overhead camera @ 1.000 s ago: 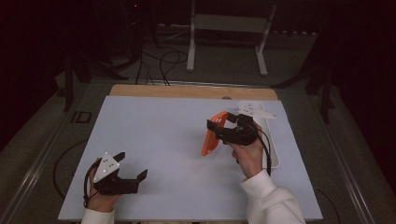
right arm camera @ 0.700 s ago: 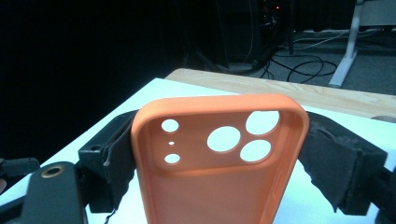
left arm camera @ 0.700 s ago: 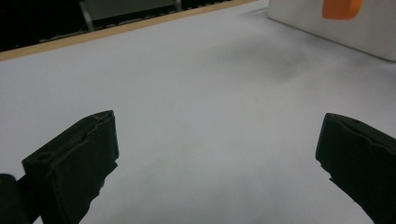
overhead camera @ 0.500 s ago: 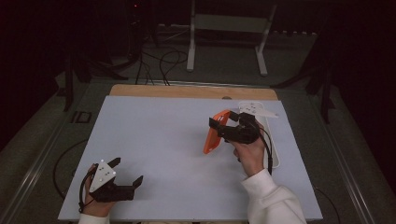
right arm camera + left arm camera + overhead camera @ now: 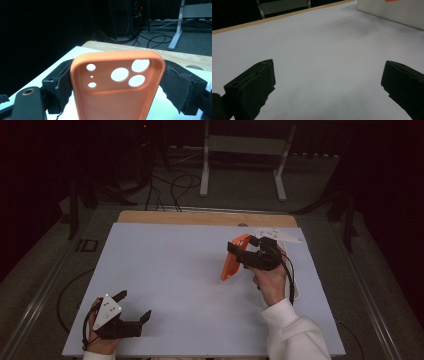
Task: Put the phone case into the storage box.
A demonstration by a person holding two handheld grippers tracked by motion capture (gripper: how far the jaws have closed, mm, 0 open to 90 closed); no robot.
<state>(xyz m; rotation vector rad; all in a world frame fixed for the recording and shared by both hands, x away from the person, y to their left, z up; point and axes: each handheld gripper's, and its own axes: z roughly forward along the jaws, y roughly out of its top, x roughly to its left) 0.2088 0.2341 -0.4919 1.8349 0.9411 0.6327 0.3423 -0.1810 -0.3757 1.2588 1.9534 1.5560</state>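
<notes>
the right gripper (image 5: 239, 254) is raised above the table, its jaws clamped on something; the left gripper (image 5: 134, 306) rests low by the near edge, jaws spread apart.

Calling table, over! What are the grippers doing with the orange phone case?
Right gripper shut on orange phone case, lifted. Left gripper open, empty. Nothing in the way.

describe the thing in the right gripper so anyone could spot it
On the white table, look right of the middle, where the right gripper is held up. Its fingers clamp an orange phone case, the only brightly coloured thing there, with round camera cutouts at its top.
</notes>
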